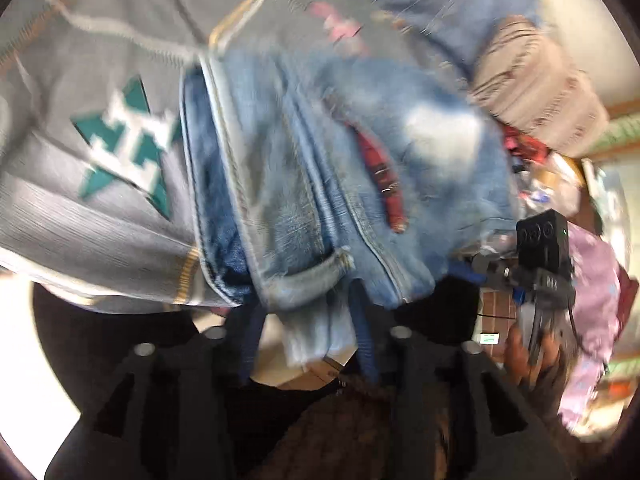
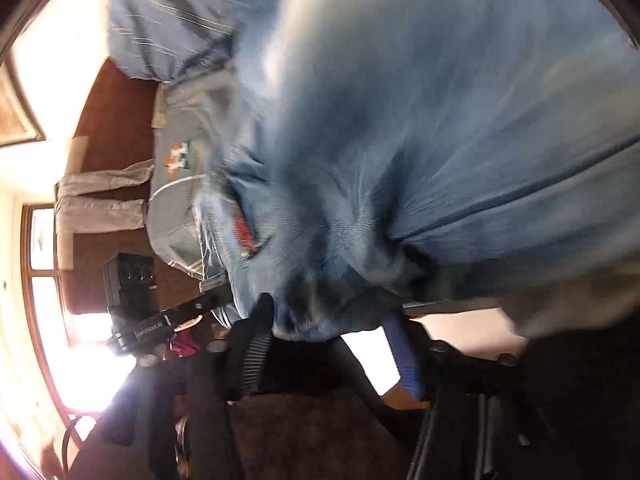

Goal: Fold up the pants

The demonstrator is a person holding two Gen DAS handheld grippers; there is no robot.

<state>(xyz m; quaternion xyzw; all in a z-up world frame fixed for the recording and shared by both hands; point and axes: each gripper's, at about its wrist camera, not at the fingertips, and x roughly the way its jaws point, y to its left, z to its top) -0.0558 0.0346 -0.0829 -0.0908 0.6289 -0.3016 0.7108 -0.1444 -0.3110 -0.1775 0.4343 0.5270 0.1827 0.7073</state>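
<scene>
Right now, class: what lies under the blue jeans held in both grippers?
Under the jeans lies a grey jersey with a teal emblem. Its covered part, and whatever lies beneath it, cannot be seen.

Motion blur smears both views. The jeans (image 1: 320, 168) overflow the right wrist view's top and right edges, and bunched denim hides the tips of the right gripper (image 2: 332, 320) and left gripper (image 1: 308, 300) — their grip cannot be judged. The grey sweatshirt (image 1: 100, 140) is cut off at left.
</scene>
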